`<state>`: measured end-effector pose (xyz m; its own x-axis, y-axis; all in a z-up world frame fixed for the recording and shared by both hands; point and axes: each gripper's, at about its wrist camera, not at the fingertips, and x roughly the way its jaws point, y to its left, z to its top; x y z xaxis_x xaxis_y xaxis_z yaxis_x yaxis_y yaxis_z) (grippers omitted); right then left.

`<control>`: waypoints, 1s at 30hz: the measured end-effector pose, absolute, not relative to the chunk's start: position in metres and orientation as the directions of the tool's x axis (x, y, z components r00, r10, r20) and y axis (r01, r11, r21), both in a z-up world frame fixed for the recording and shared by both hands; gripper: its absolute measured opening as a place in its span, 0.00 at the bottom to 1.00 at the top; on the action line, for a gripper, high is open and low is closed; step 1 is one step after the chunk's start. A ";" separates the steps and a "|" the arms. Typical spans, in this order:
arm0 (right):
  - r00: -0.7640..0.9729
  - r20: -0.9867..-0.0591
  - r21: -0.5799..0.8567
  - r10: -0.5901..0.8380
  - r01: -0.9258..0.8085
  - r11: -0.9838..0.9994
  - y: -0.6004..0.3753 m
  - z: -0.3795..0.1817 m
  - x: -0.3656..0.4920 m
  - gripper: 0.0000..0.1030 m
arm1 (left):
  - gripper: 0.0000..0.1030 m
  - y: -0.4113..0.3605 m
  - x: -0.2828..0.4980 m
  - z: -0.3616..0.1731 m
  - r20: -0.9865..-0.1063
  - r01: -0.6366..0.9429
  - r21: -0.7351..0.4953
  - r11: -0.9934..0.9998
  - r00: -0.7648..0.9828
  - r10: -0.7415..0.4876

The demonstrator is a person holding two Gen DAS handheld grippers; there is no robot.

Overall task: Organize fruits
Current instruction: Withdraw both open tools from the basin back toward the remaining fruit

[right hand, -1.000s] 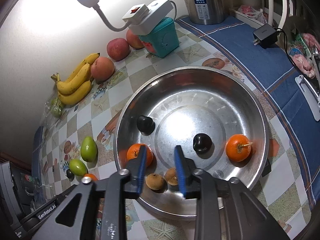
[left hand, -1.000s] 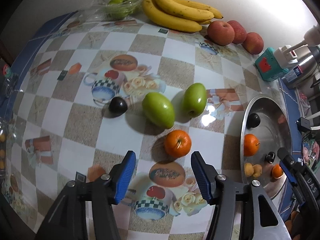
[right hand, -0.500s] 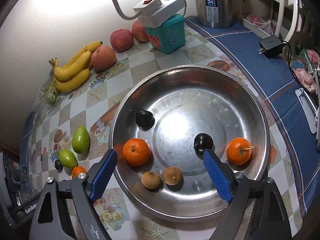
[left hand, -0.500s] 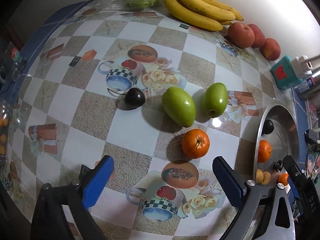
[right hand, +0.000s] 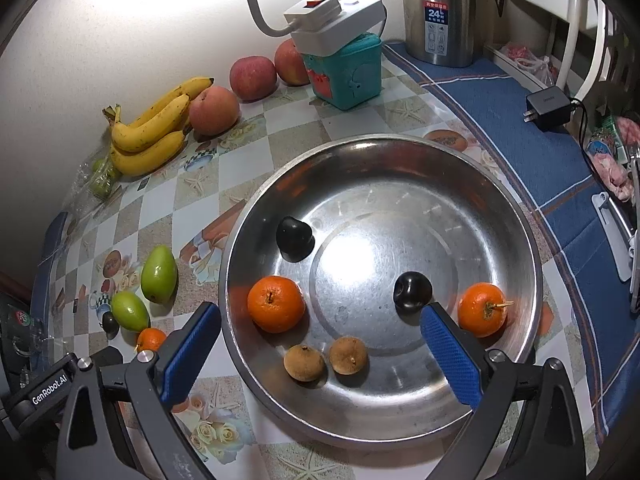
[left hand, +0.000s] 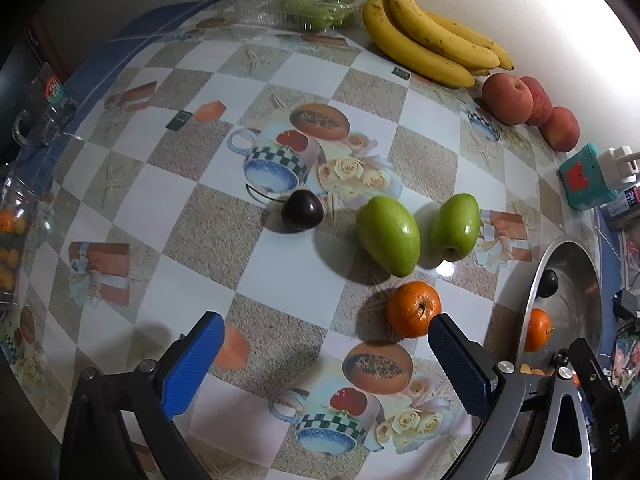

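Note:
My left gripper point(left hand: 324, 320) stands open above the checkered tablecloth, nothing between its fingers. Just beyond its right finger lies an orange point(left hand: 414, 309). Farther off lie two green mangoes point(left hand: 388, 240) point(left hand: 455, 226) and a dark plum point(left hand: 302, 212). My right gripper point(right hand: 320, 310) hangs over the steel bowl point(right hand: 500, 208) with its jaws opening and nothing gripped. In the bowl lie two oranges point(right hand: 276, 304) point(right hand: 482, 309), two dark plums point(right hand: 294, 238) point(right hand: 412, 290) and two small brown fruits point(right hand: 304, 362) point(right hand: 348, 354).
Bananas point(left hand: 432, 46) and red apples point(left hand: 508, 98) line the wall, beside a plastic bag of green fruit point(left hand: 316, 8). A teal box point(right hand: 346, 72) bearing a power strip, a steel kettle point(right hand: 440, 12) and a black charger point(right hand: 548, 106) stand behind the bowl. A glass mug point(left hand: 44, 120) sits far left.
Both grippers have spread from half shut to wide open. Both wrists have rolled a little, so the fruit sits slightly shifted in each view. No fruit has moved on the table.

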<state>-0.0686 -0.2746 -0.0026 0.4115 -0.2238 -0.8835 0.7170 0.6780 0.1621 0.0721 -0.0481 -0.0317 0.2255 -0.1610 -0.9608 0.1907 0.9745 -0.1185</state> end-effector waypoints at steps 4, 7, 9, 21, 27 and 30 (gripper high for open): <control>0.427 -0.870 0.158 -0.247 0.715 0.681 -0.273 0.003 -0.069 0.97 | 1.00 -0.050 0.074 -0.029 -0.956 0.206 -0.111 0.972 0.244 -0.161; 0.444 -0.855 0.155 -0.269 0.714 0.683 -0.272 0.008 -0.069 0.97 | 1.00 -0.047 0.080 -0.024 -0.950 0.211 -0.119 0.970 0.261 -0.174; 0.451 -0.849 0.150 -0.276 0.706 0.692 -0.270 0.010 -0.068 0.97 | 1.00 -0.043 0.084 -0.020 -0.945 0.206 -0.115 0.972 0.278 -0.171; 0.487 -0.848 0.174 -0.208 0.627 0.759 -0.239 0.006 -0.048 0.97 | 1.00 -0.013 0.102 -0.006 -0.932 0.145 -0.082 0.986 0.339 -0.127; 0.493 -0.856 0.199 -0.153 0.589 0.783 -0.222 0.000 -0.037 0.97 | 1.00 0.006 0.110 0.003 -0.919 0.104 -0.092 0.990 0.374 -0.125; 0.495 -0.857 0.199 -0.141 0.572 0.796 -0.214 -0.001 -0.032 0.97 | 1.00 0.016 0.116 0.006 -0.916 0.082 -0.091 0.993 0.385 -0.115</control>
<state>-0.0322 -0.2140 -0.0010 0.4954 -0.1410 -0.8571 0.5716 0.7959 0.1994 0.1156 0.0158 0.0057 0.3851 -0.1155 -0.9156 0.0816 0.9925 -0.0908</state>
